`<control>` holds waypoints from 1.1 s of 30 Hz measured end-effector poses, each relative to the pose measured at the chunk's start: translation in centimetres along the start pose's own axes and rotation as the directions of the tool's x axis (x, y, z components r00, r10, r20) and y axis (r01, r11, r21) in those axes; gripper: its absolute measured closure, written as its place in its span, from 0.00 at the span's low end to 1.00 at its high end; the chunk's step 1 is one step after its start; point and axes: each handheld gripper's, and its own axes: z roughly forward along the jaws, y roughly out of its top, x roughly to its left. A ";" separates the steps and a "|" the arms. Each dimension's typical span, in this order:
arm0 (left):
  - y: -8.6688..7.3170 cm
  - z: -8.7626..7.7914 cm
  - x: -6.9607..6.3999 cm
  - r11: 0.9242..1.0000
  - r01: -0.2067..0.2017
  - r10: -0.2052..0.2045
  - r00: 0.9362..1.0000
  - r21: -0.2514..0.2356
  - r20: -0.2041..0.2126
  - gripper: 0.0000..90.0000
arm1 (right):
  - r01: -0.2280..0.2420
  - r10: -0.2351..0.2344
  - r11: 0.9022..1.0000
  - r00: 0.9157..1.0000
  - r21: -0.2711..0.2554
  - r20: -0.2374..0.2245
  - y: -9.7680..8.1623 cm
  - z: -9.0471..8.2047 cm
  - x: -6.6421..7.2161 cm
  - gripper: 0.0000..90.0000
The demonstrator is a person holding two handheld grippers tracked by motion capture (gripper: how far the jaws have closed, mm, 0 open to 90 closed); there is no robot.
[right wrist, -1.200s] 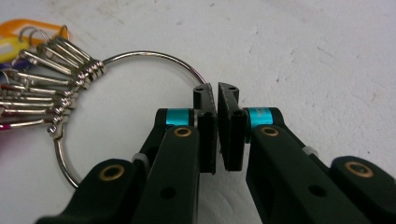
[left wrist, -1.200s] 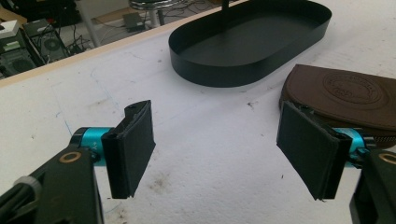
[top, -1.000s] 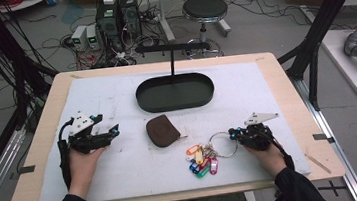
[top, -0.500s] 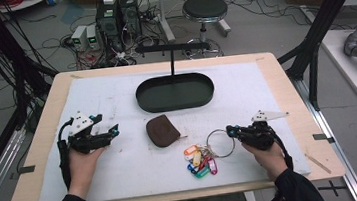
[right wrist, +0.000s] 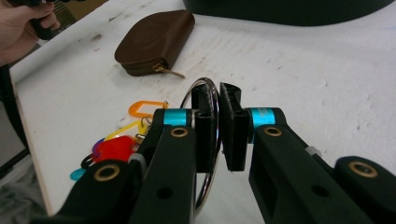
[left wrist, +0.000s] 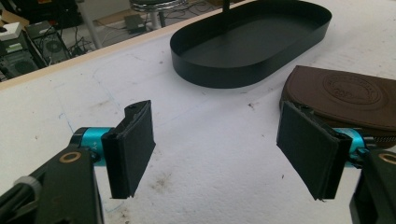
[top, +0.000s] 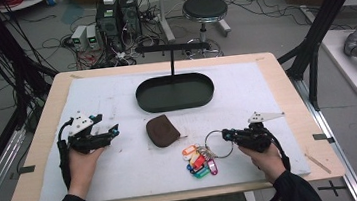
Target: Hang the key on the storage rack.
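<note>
Left gripper (top: 113,132) sits on the white mat (top: 123,171) at the left side of the table (top: 40,145), held in the person's left hand (top: 83,163), jaws wide apart with nothing between them. In the left gripper view the two black pads (left wrist: 133,147) frame bare mat; the brown leather pouch (left wrist: 348,95) lies just past the right pad, not touched.

Centre, far side: black oval tray (top: 140,92) with an upright post and crossbar rising from its back edge. Nothing visible inside the tray. In front of it, near but apart, the brown pouch (top: 162,131), zipped, zipper pull pointing toward the keys.

Right of the pouch, nearer the person: bunch of coloured key tags (top: 200,161) (orange, red, blue, green, pink) lying on the mat, joined to a big metal key ring (top: 211,140). Ring stands up off the mat, tilted, tags trailing below-left of it.

Right gripper (top: 226,134) in the right hand (top: 265,154), pointing left, low over the mat. Jaws nearly together with the ring wire passing between them; in the right gripper view the ring (right wrist: 205,88) lies against the left pad with a thin gap to the right pad (right wrist: 233,126). Jaws have just been opening slightly, ring between them.
</note>
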 end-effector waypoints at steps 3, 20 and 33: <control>0.0 0.0 0.0 1.000 0.000 0.000 1.000 0.000 0.000 0.30 | -0.018 0.018 1.000 1.000 0.016 -0.013 -0.1 -0.1 -0.1 0.95; 0.0 0.0 0.1 1.000 0.000 0.000 1.000 -0.005 0.005 0.30 | 0.128 -0.127 0.992 0.991 0.007 -0.045 2.3 -0.4 1.7 0.97; 0.0 -0.1 0.1 1.000 0.004 -0.004 1.000 -0.012 0.010 0.30 | 0.236 -0.236 0.970 0.972 -0.060 0.003 6.2 -2.2 2.2 0.97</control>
